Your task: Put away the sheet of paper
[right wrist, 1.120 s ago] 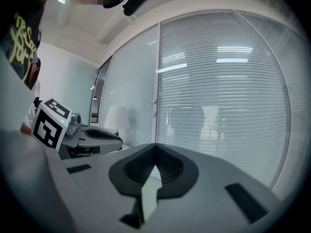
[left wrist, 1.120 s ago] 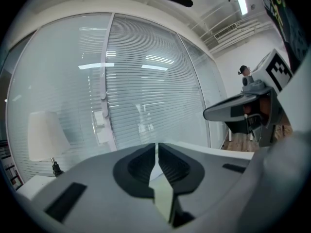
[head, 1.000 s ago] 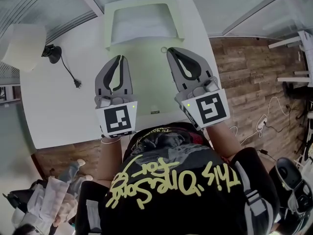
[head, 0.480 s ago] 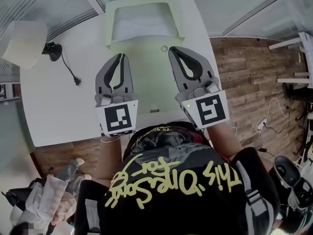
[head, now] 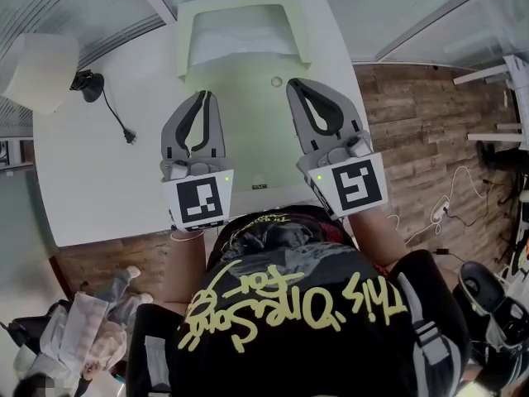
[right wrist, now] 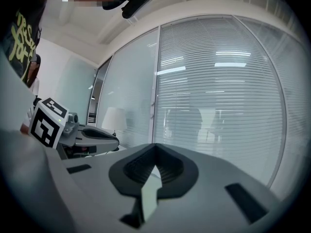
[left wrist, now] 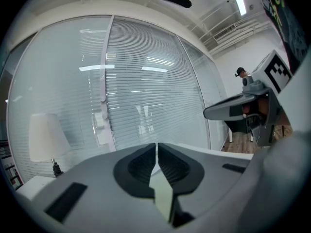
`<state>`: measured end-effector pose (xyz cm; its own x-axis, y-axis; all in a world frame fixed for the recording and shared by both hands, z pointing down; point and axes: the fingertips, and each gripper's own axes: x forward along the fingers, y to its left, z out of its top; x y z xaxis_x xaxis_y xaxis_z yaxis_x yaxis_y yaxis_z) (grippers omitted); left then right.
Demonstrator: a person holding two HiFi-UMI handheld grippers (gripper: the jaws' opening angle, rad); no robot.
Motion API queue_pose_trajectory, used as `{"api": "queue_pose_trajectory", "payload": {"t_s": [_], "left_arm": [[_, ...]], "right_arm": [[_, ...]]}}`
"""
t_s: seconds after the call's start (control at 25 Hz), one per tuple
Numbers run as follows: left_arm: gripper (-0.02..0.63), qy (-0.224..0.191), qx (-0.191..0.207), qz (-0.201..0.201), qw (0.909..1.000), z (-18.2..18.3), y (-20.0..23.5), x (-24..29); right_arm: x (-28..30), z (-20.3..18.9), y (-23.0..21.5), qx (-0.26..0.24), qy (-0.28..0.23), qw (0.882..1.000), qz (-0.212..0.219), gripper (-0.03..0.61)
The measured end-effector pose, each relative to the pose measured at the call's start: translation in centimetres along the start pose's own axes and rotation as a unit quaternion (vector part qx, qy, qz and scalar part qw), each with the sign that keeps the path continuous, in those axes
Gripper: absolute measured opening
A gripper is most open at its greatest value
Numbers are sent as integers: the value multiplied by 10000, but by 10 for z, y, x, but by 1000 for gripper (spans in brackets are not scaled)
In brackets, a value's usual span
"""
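Closest to me, I hold both tools side by side over the near half of the desk (head: 99, 180), pointing away from me and touching nothing. My left tool (head: 204, 98) has its jaws drawn in to a hairline slit with nothing between them. My right tool (head: 291, 84) is closed completely, and it is empty too. Neither one has hold of any paper, and the bare white desk under and in front of them carries no loose sheet that I can see. Just past the tip of my right tool a small ring (head: 276, 82) lies on the surface, apart from everything else. Off to the left a black cable (head: 116, 121) trails toward a lamp (head: 40, 71) at the far corner. Farthest out, at the back edge of the desk, stands a pale green tray (head: 183, 48), and the sheet of paper (head: 242, 40) appears to lie flat inside it, within its walls. I judge the putting away to be done. All that seems left is to draw my tools back, though I cannot tell from here whether the sheet sits perfectly square.
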<state>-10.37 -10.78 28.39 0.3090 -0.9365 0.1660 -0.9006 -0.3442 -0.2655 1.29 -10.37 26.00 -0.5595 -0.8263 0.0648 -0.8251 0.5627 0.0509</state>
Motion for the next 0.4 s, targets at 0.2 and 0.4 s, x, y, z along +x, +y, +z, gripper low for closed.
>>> {"api": "queue_pose_trajectory", "payload": {"t_s": [0.2, 0.4], "left_arm": [[19, -35, 23, 6, 10000, 1, -2, -1], [18, 26, 15, -20, 10000, -1, -4, -2]], "right_arm": [[0, 3, 0, 50, -114, 9999, 15, 6], [-6, -6, 1, -75, 168, 9998, 71, 6]]}}
